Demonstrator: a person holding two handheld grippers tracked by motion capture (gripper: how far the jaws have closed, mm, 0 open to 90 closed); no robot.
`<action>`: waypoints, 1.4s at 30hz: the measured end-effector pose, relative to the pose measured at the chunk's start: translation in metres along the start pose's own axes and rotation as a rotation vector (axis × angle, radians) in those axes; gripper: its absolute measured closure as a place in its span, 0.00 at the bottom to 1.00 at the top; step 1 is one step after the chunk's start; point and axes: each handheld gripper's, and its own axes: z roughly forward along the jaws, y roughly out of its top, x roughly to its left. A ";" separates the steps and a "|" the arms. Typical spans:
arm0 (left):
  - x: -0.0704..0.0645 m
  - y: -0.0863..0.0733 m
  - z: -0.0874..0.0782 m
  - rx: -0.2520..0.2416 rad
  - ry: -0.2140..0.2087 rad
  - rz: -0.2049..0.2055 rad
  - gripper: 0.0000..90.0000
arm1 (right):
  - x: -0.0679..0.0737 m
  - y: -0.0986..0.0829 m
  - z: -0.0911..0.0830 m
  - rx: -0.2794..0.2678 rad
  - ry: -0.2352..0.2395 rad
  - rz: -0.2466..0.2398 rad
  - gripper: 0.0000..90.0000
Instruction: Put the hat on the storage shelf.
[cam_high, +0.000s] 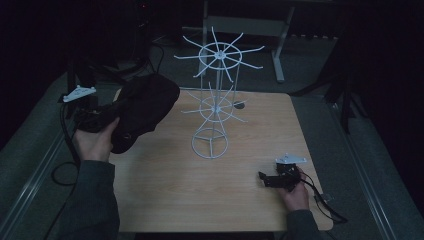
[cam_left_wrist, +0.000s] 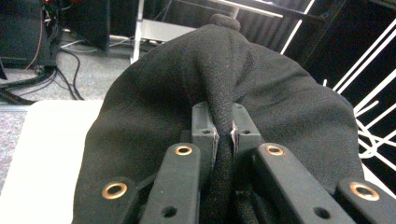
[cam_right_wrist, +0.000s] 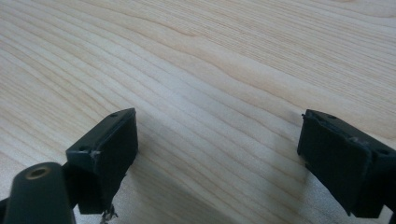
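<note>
Dim room, dark floor, pale wood-grain tabletop (cam_high: 165, 190) lit in the middle, table legs and cables behind.

Far left: left gripper (cam_high: 92, 117) held up above the table's left edge, grey three-cornered plate (cam_high: 79, 93) on top, left hand (cam_high: 95, 142) wrapped round the handle. Jaws pinched tight on a ridge of a black soft fabric cap (cam_high: 142, 107); in the left gripper view the cap (cam_left_wrist: 224, 88) bulges up and over both jaws, fold clamped between the pads, small button knob at the crown. Cap lifted, hanging off the gripper, lower edge seems just over the tabletop; touching or not, can't tell.

Centre: white wire two-tier hat stand (cam_high: 216, 100) with radiating hooks, round ring base on the wood, upright. No hook carrying anything. Cap near the lower tier but apart from it, off to its left.

Right: right gripper (cam_high: 275, 179) resting low near the table's front-right corner, right hand (cam_high: 295, 192) behind it. Jaws spread wide, nothing between them, bare wood under them in the right gripper view (cam_right_wrist: 217, 154).

Step, judged: cap picked up, carry toward stand likely under way, hanging not yet done. Next move probably calls for swinging the cap rightward, raising it above a hook tip, dropping the opening over it, then releasing. Risk: snagging a wire arm and tipping the light stand; free right gripper could steady the base.
</note>
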 end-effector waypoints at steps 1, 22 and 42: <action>0.000 0.000 0.000 -0.001 0.001 0.001 0.94 | 0.000 0.000 0.000 0.000 0.000 0.000 0.13; -0.004 0.005 -0.006 -0.035 -0.017 -0.004 0.94 | 0.000 0.000 0.000 0.000 0.000 0.000 0.13; -0.008 0.012 -0.017 -0.095 -0.062 -0.045 0.94 | 0.000 0.000 0.000 0.000 0.000 0.000 0.13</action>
